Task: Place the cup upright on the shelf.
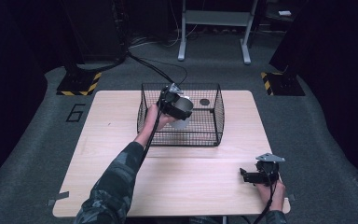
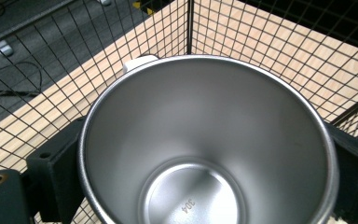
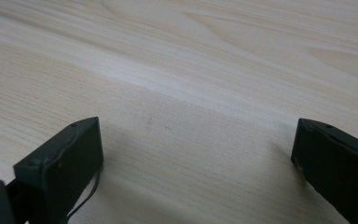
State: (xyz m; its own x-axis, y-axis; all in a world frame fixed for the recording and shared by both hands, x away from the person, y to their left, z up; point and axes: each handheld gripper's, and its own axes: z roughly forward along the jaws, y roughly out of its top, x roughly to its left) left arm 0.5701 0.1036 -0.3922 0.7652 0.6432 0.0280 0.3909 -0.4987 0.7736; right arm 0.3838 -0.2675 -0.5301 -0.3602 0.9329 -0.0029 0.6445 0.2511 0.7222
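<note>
Steel cup (image 2: 205,144) sits clamped between the two black fingers (image 2: 56,172) of the left gripper (image 1: 177,105), one pressed on each side of its wall just below the rim, its open mouth facing the left gripper view's camera. In the high view the cup (image 1: 184,106) hangs tilted over the inside of the wire basket (image 1: 216,116), above the mesh floor and not yet resting on it; something small and white (image 2: 137,62) peeks out behind its rim, too hidden to name. A dark round object (image 1: 204,101) lies farther back in the basket. Judging from this, the carry is mostly done: the cup is over the basket, and what is left is lowering it, letting go and pulling the hand out. The right gripper (image 1: 256,176) rests on the bare table (image 1: 121,121) near its front right corner, well apart from the basket, its fingers (image 3: 60,163) spread wide with nothing between them.
</note>
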